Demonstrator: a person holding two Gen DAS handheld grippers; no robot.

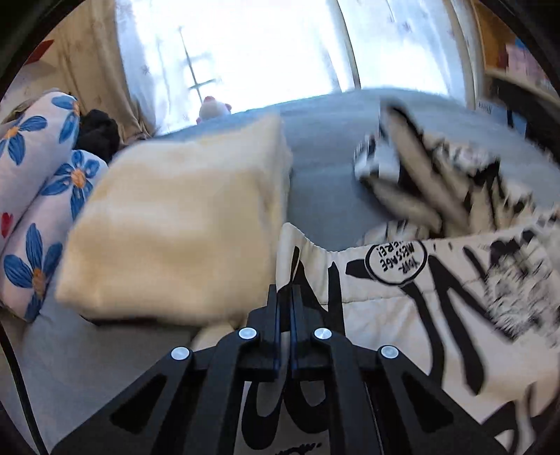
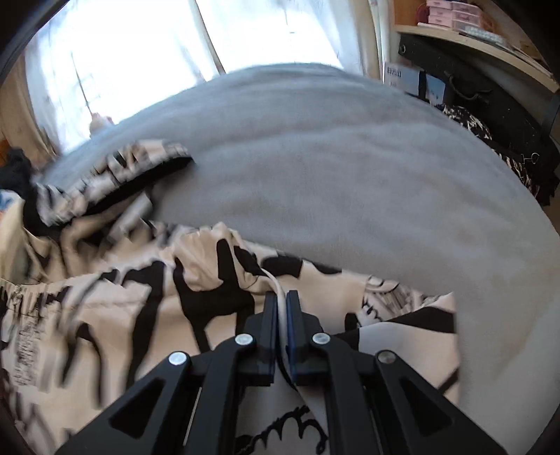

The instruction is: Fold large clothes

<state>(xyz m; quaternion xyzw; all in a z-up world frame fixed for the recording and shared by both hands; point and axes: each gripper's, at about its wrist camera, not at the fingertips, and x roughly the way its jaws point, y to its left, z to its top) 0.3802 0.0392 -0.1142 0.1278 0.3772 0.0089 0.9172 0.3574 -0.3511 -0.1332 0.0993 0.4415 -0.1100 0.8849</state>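
Folding barely started: printed garment point(image 2: 115, 315) crumpled beside folded cream cloth point(image 1: 182, 217), right gripper point(image 2: 281, 308) clamped on its edge, left gripper point(image 1: 285, 301) closed at its hem.

A grey blanket point(image 2: 350, 168) covers the bed, with a folded cream blanket point(image 1: 182, 217) lying on it at the left. Two pillows printed with blue flowers point(image 1: 38, 196) lean beside the cream pile, a dark bundle of cloth point(image 1: 98, 134) just behind them. A small pink plush toy point(image 1: 213, 108) sits at the bed's far edge, before bright, sheer curtains point(image 1: 245, 45). At right, a wooden shelf point(image 2: 483, 42) carries pink boxes point(image 2: 455, 12).
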